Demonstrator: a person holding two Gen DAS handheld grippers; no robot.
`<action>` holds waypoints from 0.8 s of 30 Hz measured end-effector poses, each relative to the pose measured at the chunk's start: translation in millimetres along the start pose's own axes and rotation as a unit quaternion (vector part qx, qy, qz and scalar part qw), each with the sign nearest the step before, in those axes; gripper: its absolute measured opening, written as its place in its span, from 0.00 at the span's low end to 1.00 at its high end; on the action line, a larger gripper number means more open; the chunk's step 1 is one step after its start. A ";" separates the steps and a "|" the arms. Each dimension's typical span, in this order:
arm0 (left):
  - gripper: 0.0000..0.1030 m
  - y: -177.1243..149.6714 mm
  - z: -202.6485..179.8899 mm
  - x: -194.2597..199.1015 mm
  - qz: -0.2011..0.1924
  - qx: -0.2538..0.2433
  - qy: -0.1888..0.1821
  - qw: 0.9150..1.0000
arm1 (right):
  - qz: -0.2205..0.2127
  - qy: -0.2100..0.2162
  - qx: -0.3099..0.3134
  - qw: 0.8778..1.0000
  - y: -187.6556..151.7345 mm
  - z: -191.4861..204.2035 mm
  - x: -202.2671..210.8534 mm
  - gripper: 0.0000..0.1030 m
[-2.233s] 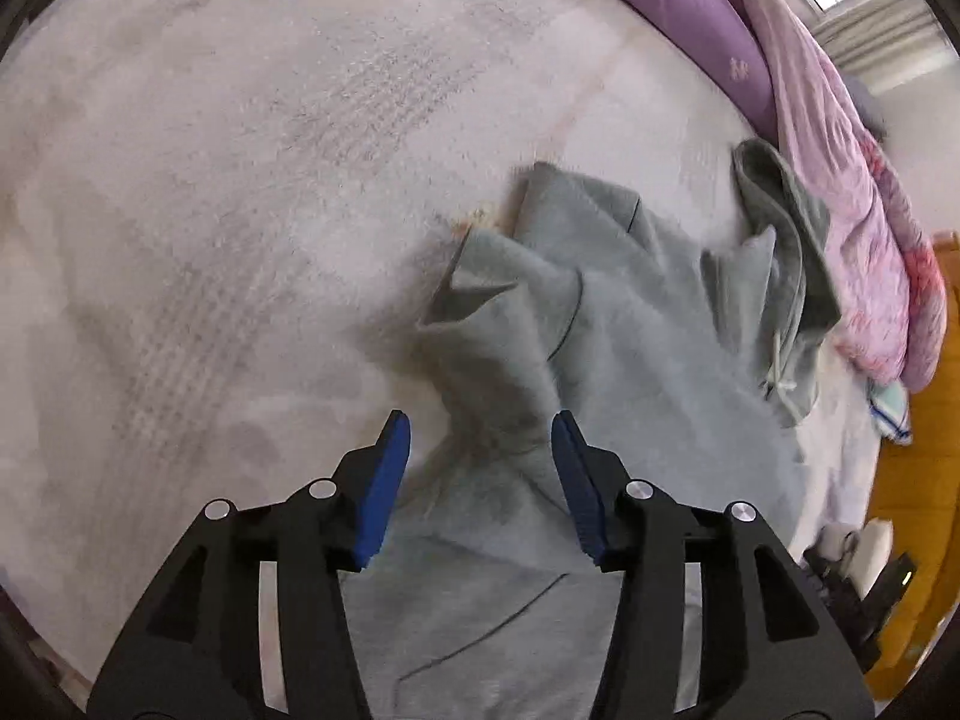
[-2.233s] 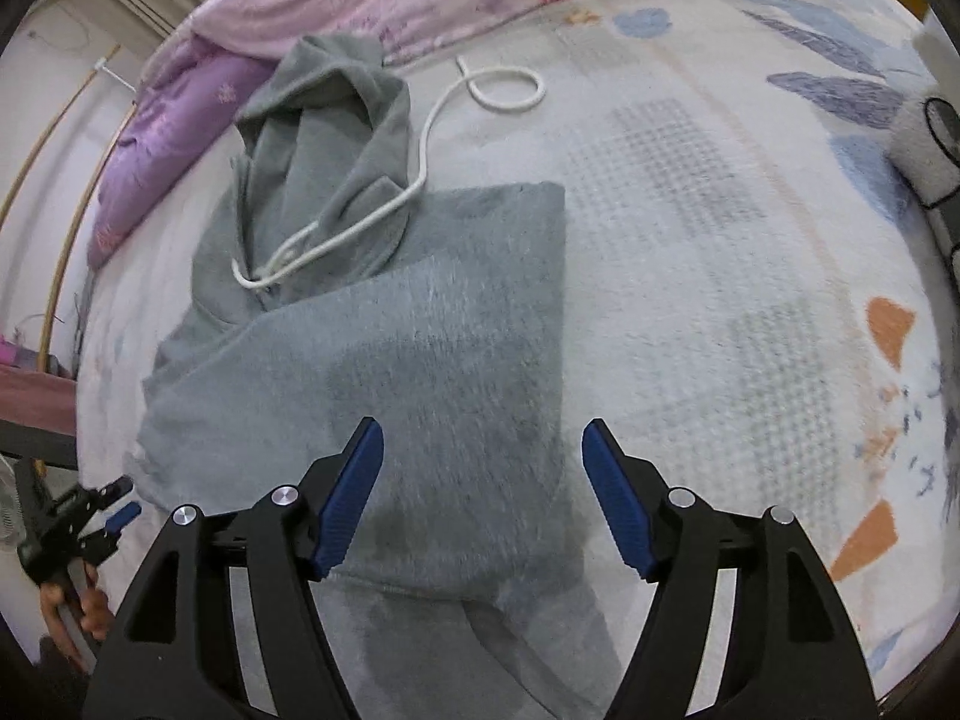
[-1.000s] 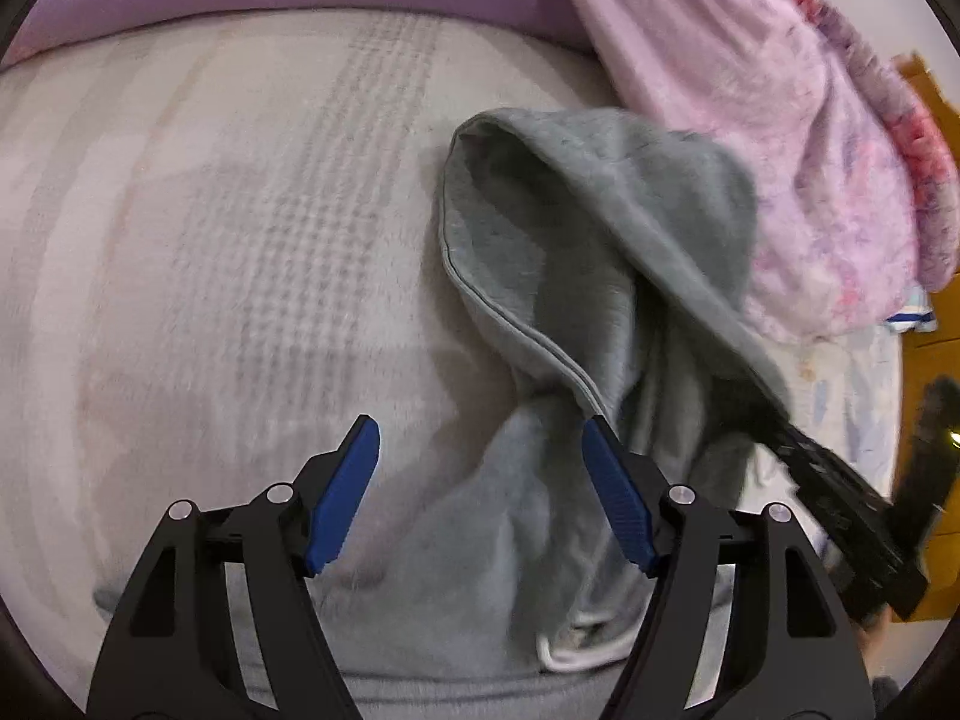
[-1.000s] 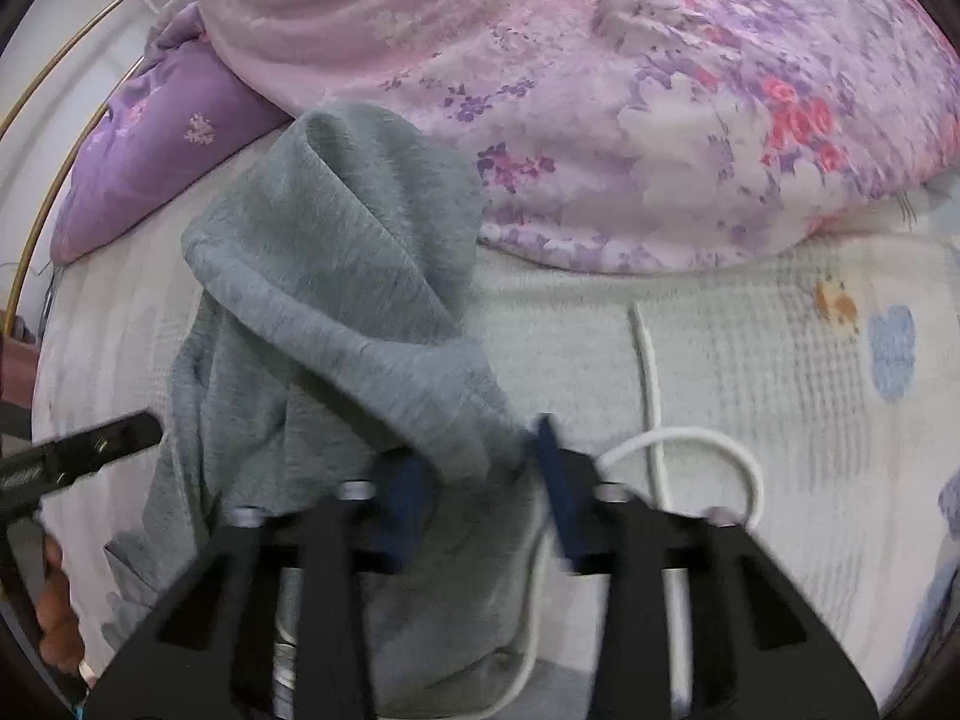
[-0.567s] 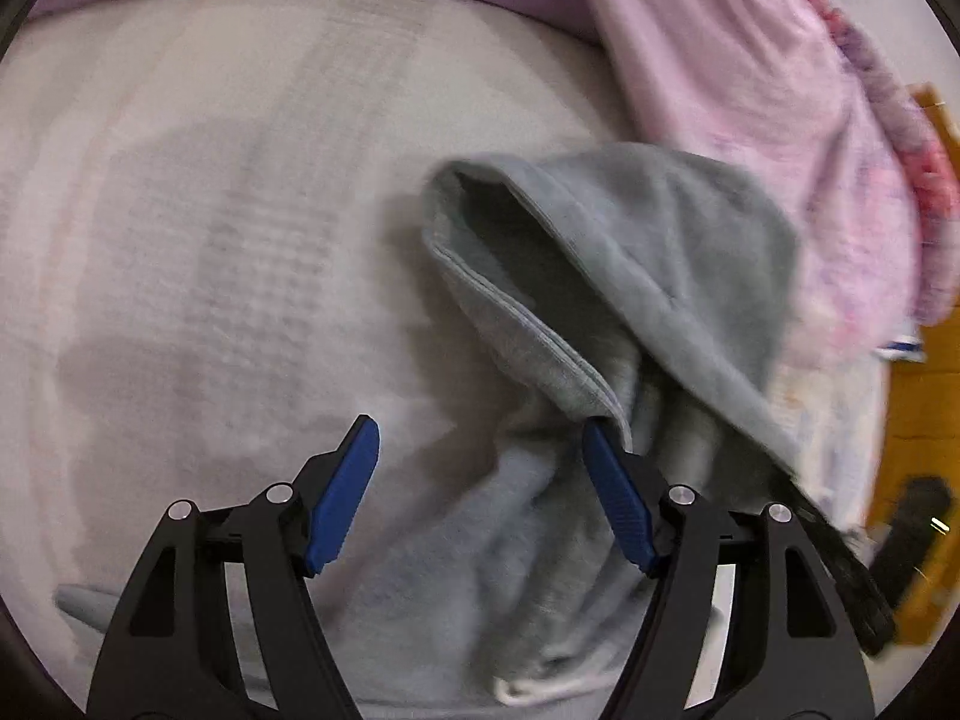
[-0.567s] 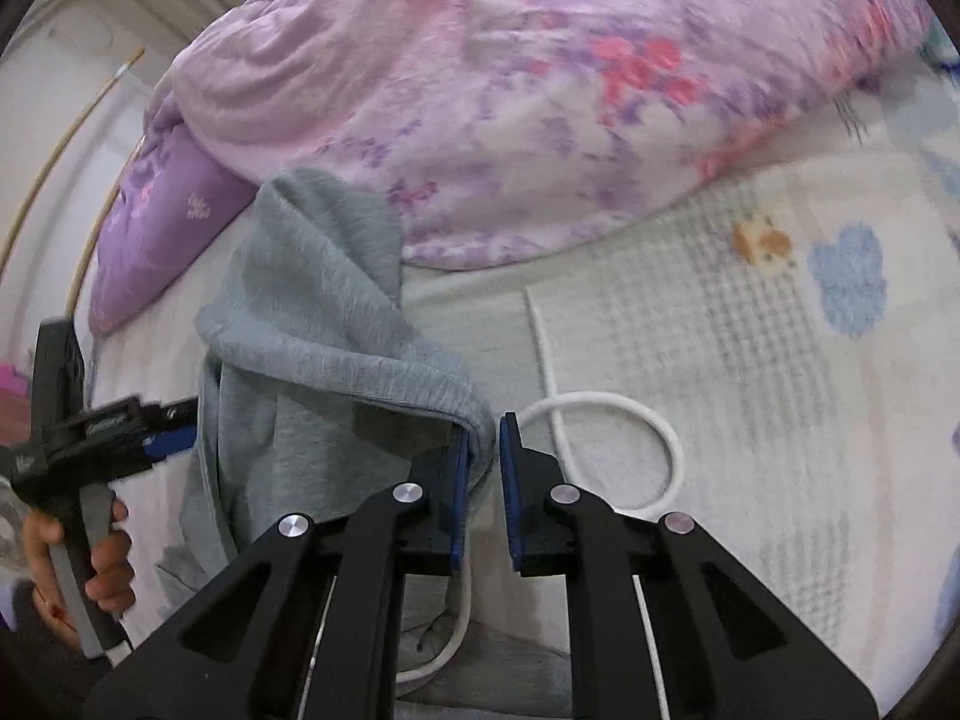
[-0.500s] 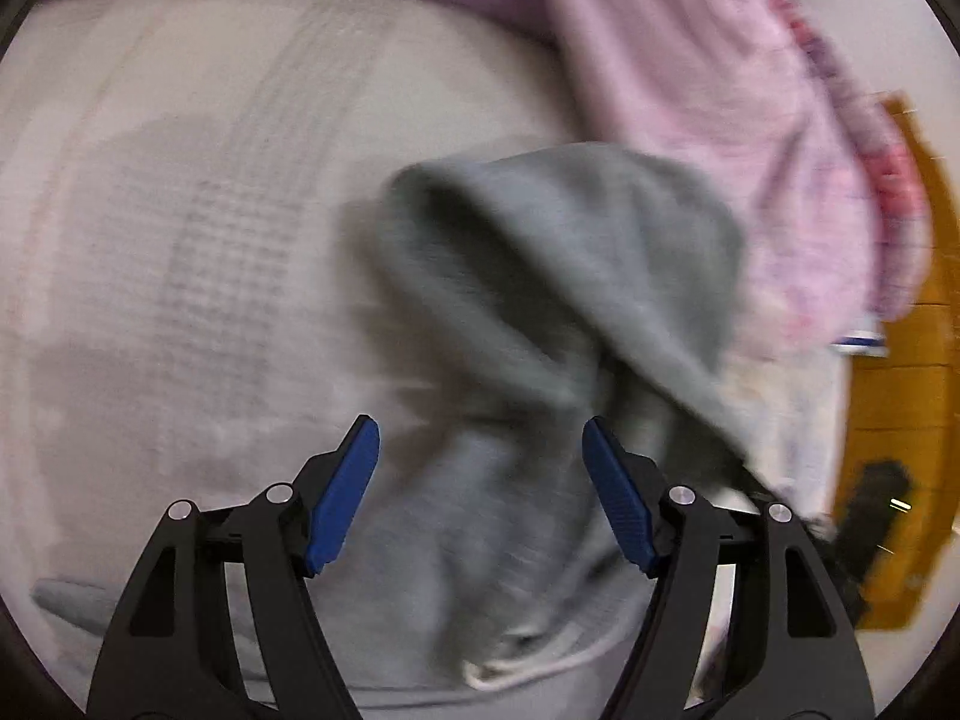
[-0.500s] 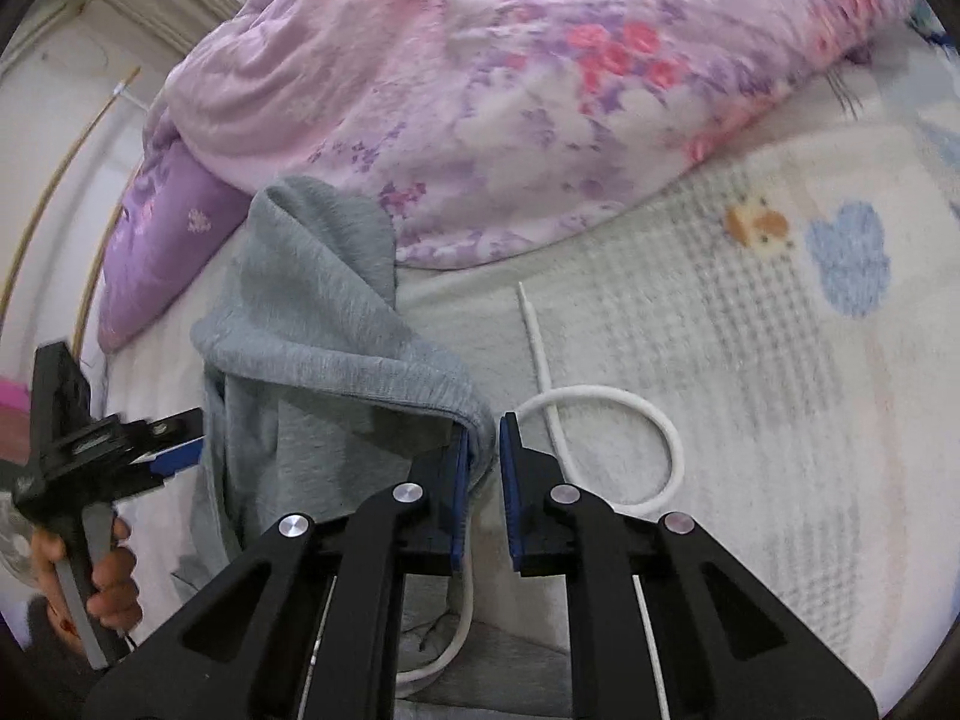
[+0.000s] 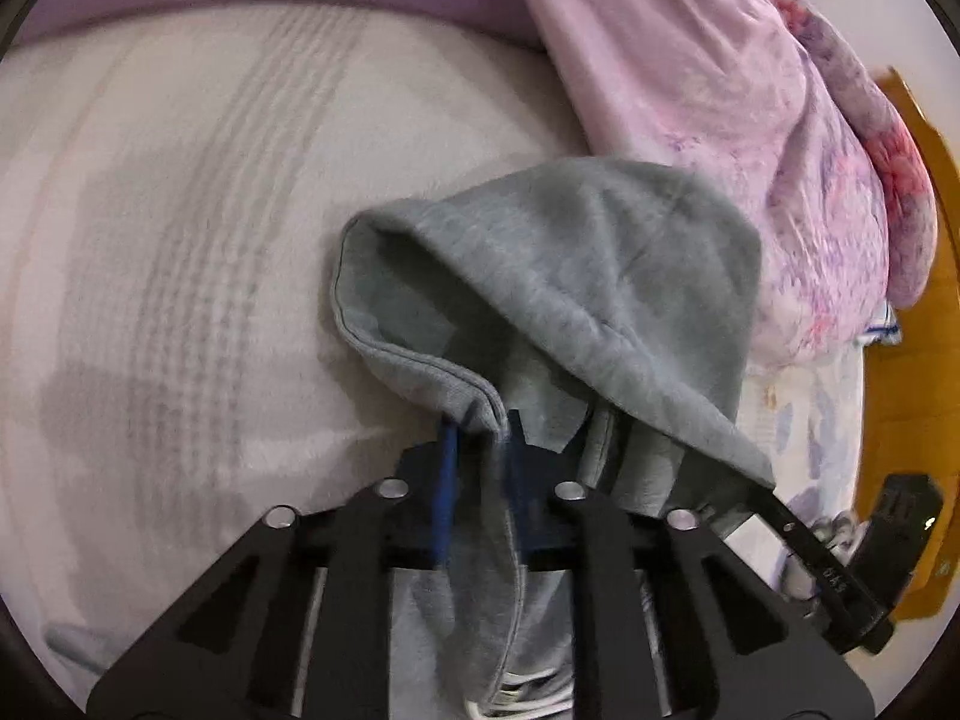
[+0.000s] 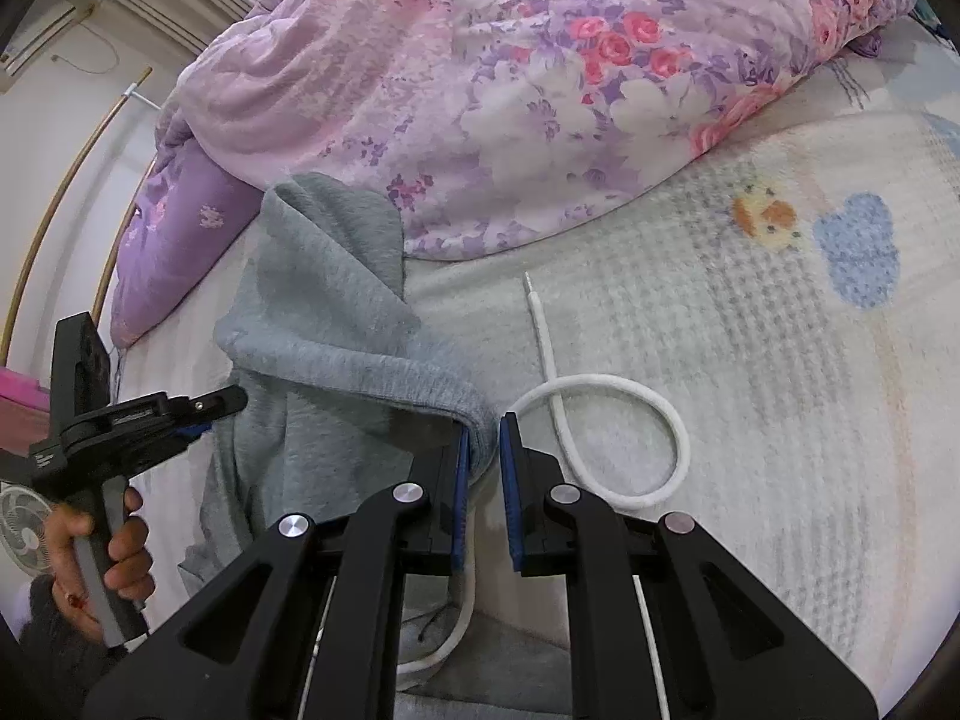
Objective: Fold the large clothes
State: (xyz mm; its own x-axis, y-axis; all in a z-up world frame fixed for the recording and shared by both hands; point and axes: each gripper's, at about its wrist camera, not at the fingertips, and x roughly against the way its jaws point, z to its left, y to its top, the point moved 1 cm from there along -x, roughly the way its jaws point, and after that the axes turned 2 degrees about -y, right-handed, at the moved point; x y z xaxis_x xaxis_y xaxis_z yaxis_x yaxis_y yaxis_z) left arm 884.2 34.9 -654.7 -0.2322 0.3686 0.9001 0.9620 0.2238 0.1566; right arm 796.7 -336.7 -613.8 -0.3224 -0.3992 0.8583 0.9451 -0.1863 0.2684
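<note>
A grey hoodie lies on the bed with its hood raised into an open tent shape. My left gripper is shut on the hood's left rim. My right gripper is shut on the hood's right rim. The hoodie's white drawstring lies in a loop on the blanket to the right of my right gripper. The left gripper also shows at the left of the right wrist view, and the right gripper at the lower right of the left wrist view. The hoodie's body is mostly hidden below both grippers.
A pink and purple floral quilt is piled just behind the hood. A purple pillow lies at the left. A pale patterned blanket covers the bed. An orange wooden bed frame shows at the right. A small fan stands at the far left.
My left gripper was open beside the hood and has now closed on the hood's rim. My right gripper closed on the other rim about a second ago and still holds it.
</note>
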 end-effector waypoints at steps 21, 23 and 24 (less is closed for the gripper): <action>0.19 -41.8 67.8 83.4 -0.027 0.059 -0.048 0.997 | 0.023 -0.042 0.032 0.998 -0.5 63.3 -19.1 0.61; 0.48 -38.2 62.0 77.4 -0.029 0.047 -0.022 0.998 | 0.027 -0.073 0.035 0.996 1.9 67.5 -32.4 0.61; 0.48 -35.8 57.2 72.2 -0.034 0.040 -0.012 0.999 | 0.034 -0.075 0.033 0.996 2.1 66.6 -38.7 0.59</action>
State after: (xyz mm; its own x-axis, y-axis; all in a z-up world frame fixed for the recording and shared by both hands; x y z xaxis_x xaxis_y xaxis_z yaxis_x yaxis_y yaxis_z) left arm 824.7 105.1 -618.5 -0.3002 0.3708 0.8789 0.9299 0.3190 0.1830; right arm 814.7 -261.8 -617.3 -0.2509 -0.2685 0.9300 0.9674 -0.1024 0.2315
